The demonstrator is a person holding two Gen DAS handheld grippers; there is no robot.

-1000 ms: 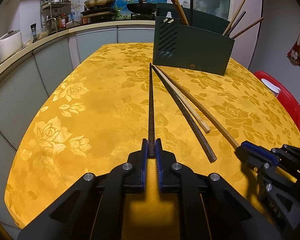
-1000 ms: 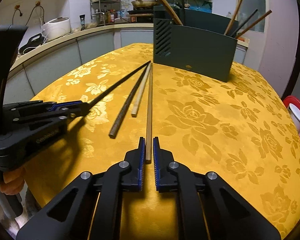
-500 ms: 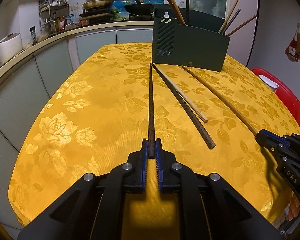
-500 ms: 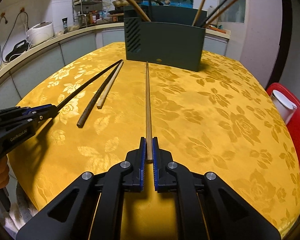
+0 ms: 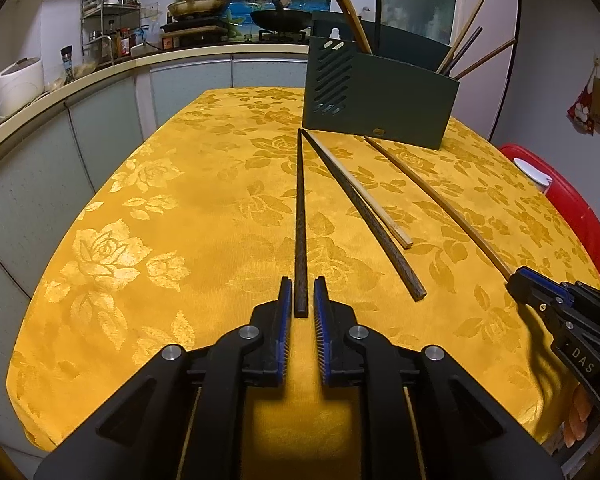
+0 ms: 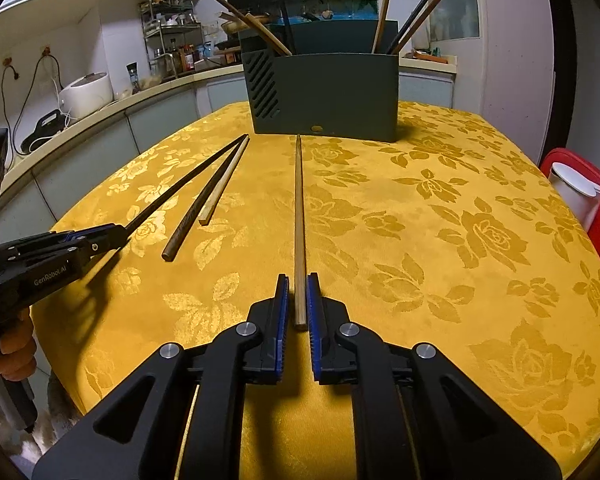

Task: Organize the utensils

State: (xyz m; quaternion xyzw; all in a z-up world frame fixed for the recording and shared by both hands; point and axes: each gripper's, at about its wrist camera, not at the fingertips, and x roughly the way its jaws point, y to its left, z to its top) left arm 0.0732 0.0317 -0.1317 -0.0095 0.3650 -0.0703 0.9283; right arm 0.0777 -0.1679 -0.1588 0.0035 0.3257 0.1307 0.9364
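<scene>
Between your left gripper's (image 5: 302, 300) fingers lies the dark chopstick (image 5: 300, 216), flat on the yellow desk (image 5: 180, 208). The fingers have just been opening; a small gap shows on each side, so nothing is gripped. Pull straight back so you don't roll it. Two more chopsticks (image 5: 364, 216) lie just beside it. Behind stands the green holder (image 5: 384, 100), with sticks leaning at both ends.

Over on the right view, the right gripper (image 6: 298, 300) has also just been opening around the light chopstick (image 6: 299, 224), letting it go. Its tip points at the green holder (image 6: 332, 96). Back off slowly.
</scene>
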